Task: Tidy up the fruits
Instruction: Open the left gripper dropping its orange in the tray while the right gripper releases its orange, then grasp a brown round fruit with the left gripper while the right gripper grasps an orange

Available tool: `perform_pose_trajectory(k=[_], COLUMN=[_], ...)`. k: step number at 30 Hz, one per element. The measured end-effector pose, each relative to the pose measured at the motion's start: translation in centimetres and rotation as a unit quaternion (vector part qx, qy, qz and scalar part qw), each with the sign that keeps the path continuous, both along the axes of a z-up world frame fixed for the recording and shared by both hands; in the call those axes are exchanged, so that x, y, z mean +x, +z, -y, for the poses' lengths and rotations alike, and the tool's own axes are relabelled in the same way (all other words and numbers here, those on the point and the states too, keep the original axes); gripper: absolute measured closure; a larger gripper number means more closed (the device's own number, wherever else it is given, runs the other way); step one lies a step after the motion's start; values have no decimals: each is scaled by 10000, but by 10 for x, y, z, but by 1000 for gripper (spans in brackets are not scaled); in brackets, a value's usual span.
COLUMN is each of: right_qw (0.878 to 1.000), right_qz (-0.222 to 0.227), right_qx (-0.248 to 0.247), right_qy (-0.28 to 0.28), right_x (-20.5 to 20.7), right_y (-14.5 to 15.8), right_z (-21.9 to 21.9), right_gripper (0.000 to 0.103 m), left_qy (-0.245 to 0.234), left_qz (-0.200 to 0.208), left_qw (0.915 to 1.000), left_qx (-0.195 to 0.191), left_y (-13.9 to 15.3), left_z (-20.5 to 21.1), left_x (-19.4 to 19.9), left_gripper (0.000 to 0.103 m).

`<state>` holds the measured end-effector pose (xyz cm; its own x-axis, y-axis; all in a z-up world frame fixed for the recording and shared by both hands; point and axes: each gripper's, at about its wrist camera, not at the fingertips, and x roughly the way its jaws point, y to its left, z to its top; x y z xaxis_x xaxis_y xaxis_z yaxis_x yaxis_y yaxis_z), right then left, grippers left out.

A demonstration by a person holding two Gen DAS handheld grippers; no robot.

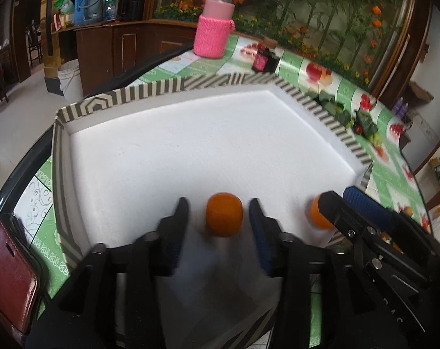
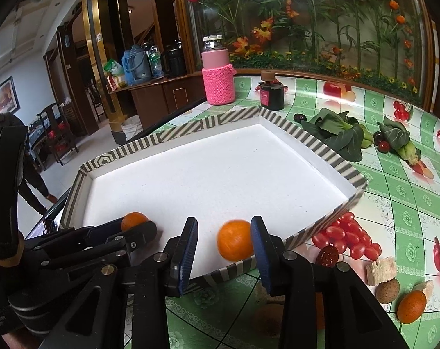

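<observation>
A white tray with a striped rim (image 1: 150,91) (image 2: 208,123) lies on the green fruit-print tablecloth. In the left wrist view an orange (image 1: 224,218) rests on the tray floor between the fingers of my left gripper (image 1: 220,222), with a gap on each side, so the jaws are open. In the right wrist view a second orange (image 2: 234,244) sits at the tray's near edge inside my right gripper (image 2: 224,241). It is close to the right pad and clear of the left one, so these jaws are open too. Each view shows the other gripper and its orange (image 1: 318,215) (image 2: 134,219) at the side.
Beside the tray on the right lie cherry tomatoes (image 2: 348,237), another orange fruit (image 2: 411,306), a brown round fruit (image 2: 388,290) and leafy greens (image 2: 333,133). A pink-sleeved bottle (image 2: 218,72) and a dark jar (image 2: 271,93) stand behind. A brown wallet (image 1: 10,273) lies left. A person (image 2: 5,122) stands far left.
</observation>
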<state>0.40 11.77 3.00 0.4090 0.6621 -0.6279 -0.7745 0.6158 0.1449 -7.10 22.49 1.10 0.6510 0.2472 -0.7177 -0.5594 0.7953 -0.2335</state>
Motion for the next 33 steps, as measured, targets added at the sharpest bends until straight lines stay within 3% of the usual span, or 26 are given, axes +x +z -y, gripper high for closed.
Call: perform_pose_trajectory(k=[4,7,11,14,18,24,27,33], right_qw=[9992,9967,9926,9887,9863,9904,9917,9924], right_qz=[143,516,628,577,359,87,78,-84], right_qx=[311,381,567,560,467,212,-7,-353], right_qy=[-216,-507,-867,-1268,-1539,-1364,-1283,-1178], right_x=[-1,-5,6,21,33,31,29,37], right_y=[7,17,28,24,11,2,0,-10], right_z=[15,36,85,126,170,188,181,166], right_gripper=[67,67,67,67,67,67,67,67], left_qy=[-15,-49,-272,-744,-1665,-2979,-3143,-3131], left_qz=[238,282,446,763,1036,636,300,294], left_qw=[9997,9996,9986,9943,9802,9523,9487,9492], left_qx=[52,12,-33,80,277,172,154,125], left_y=[6,6,11,21,32,22,13,12], left_z=[1,0,5,22,55,99,107,106], left_x=[-4,-4,-2,-3,-1,15,25,24], left_gripper=[35,34,34,34,34,34,34,34])
